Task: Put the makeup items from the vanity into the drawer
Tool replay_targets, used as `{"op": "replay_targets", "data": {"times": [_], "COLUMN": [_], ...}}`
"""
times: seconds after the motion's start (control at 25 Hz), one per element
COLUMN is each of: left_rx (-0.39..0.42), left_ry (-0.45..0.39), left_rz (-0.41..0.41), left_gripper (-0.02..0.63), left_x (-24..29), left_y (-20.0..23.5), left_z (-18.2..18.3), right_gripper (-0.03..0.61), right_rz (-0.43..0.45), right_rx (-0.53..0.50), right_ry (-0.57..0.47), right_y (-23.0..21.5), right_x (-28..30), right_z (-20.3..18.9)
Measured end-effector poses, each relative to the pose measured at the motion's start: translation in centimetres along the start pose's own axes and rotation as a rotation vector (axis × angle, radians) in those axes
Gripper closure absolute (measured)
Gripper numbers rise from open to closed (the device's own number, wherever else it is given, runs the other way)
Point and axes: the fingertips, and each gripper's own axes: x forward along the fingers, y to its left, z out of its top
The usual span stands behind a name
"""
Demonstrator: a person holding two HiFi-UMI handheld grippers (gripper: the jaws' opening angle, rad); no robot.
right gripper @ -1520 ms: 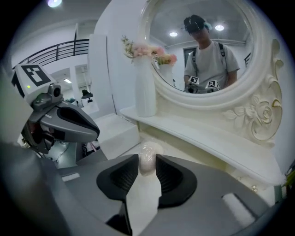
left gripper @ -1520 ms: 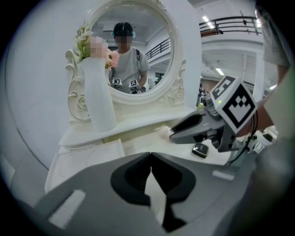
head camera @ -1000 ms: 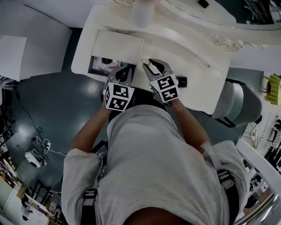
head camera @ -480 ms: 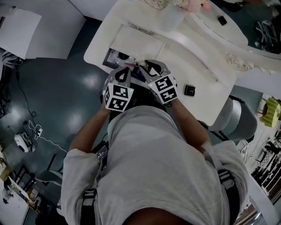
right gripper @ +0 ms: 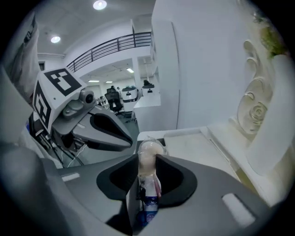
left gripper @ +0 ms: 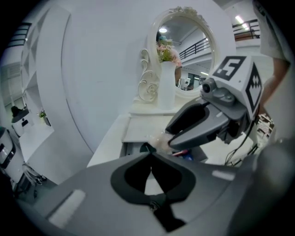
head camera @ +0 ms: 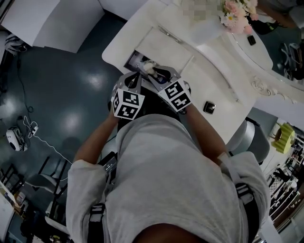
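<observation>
My right gripper [head camera: 159, 73] [right gripper: 147, 161] is shut on a small makeup tube [right gripper: 149, 159] with a clear cap, beige contents and a blue label; the tube [head camera: 150, 68] hangs over the open drawer [head camera: 137, 60] at the white vanity's [head camera: 216, 80] left end. Just to its left, my left gripper [head camera: 135, 79] [left gripper: 150, 156] is shut with nothing between its jaws, also above the drawer [left gripper: 133, 148]. In the left gripper view, the right gripper [left gripper: 203, 124] sits close by on the right. Some small items lie inside the drawer, mostly hidden.
A black compact [head camera: 209, 107] lies on the vanity top to the right. A vase of pink flowers [head camera: 235, 12] and an oval ornate mirror [left gripper: 184, 50] stand at the back. A grey chair [head camera: 249, 137] is at the right, dark floor at the left.
Both grippers have moved left from over the vanity top to above the open drawer, the right one carrying the tube. The left stays shut.
</observation>
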Motion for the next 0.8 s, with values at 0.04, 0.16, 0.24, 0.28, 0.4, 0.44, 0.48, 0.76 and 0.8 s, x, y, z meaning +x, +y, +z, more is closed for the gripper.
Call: {"op": "replay_targets", "data": {"times": [0.04,0.16,0.24,0.28,0.4,0.44,0.48,0.76,0.8], "left_rx": [0.003,-0.023,-0.046,-0.052,-0.056,-0.056,-0.055,-0.049,-0.049], "left_ry": [0.0,0.0,0.0,0.0,0.001,0.001,0.002,0.012,0.012], "left_rz": [0.001,0.003,0.001,-0.002,-0.017,-0.023,-0.03,-0.054,-0.056], "left_gripper": [0.611,0.611,0.611,0.611,0.611,0.611,0.611,0.611,0.611], "left_x": [-0.1,-0.3,-0.3,-0.3,-0.1,0.0,0.1,0.5,0.5], "left_y": [0.5,2.2,3.4,3.9,5.0,5.3,5.5,7.3,7.3], "left_z": [-0.2,-0.9,-1.3,-1.4,-1.6,-1.6,-1.7,-2.1,-2.1], "right_gripper": [0.454,0.454,0.454,0.453,0.451,0.451,0.451,0.446,0.446], "right_rz": [0.017,0.043,0.048,0.05,0.056,0.057,0.055,0.024,0.019], "right_rx": [-0.033,-0.119,-0.14,-0.142,-0.158,-0.168,-0.175,-0.213,-0.232], "right_ry": [0.028,0.078,0.094,0.104,0.149,0.166,0.182,0.241,0.253], "right_y": [0.3,0.9,1.1,1.1,0.9,0.9,0.8,0.5,0.4], "right_x": [0.5,2.5,3.8,4.4,5.9,6.3,6.7,8.7,8.8], "right_z": [0.0,0.6,1.1,1.3,1.2,1.1,0.9,0.5,0.4]}}
